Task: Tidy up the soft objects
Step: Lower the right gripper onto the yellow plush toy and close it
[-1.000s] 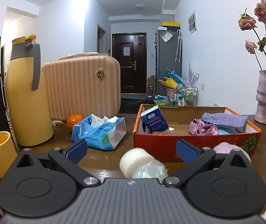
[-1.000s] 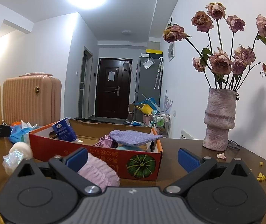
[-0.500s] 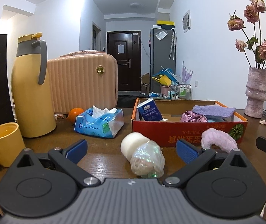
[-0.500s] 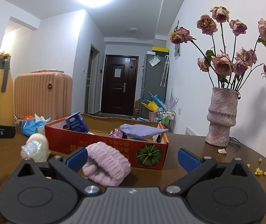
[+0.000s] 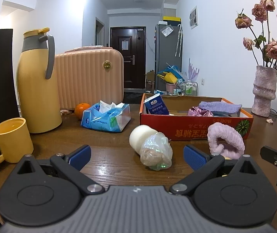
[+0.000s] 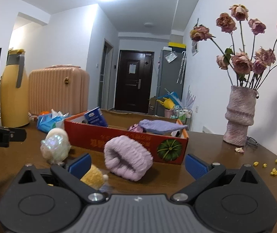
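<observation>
A red cardboard box (image 5: 196, 128) (image 6: 119, 137) stands on the brown table and holds a lilac cloth (image 5: 220, 106) (image 6: 159, 125), a pink satin item (image 5: 198, 111) and a blue carton (image 5: 155, 103). In front of it lie a fluffy lilac headband (image 5: 225, 141) (image 6: 127, 158) and a white roll in clear plastic (image 5: 150, 145) (image 6: 55, 145). A small yellow plush piece (image 6: 93, 176) lies by my right gripper's left finger. My left gripper (image 5: 137, 158) is open and empty, short of the roll. My right gripper (image 6: 138, 165) is open and empty, just short of the headband.
A yellow thermos (image 5: 37, 81), yellow mug (image 5: 12, 139), pink suitcase (image 5: 89, 77), orange (image 5: 82, 109) and blue tissue pack (image 5: 107, 118) stand at the left. A vase of dried roses (image 6: 239, 114) stands at the right, with yellow crumbs (image 6: 270, 169) near it.
Both grippers have pulled back from the box and risen, so the headband and the wrapped roll now lie further ahead. The yellow plush piece has come into the right wrist view.
</observation>
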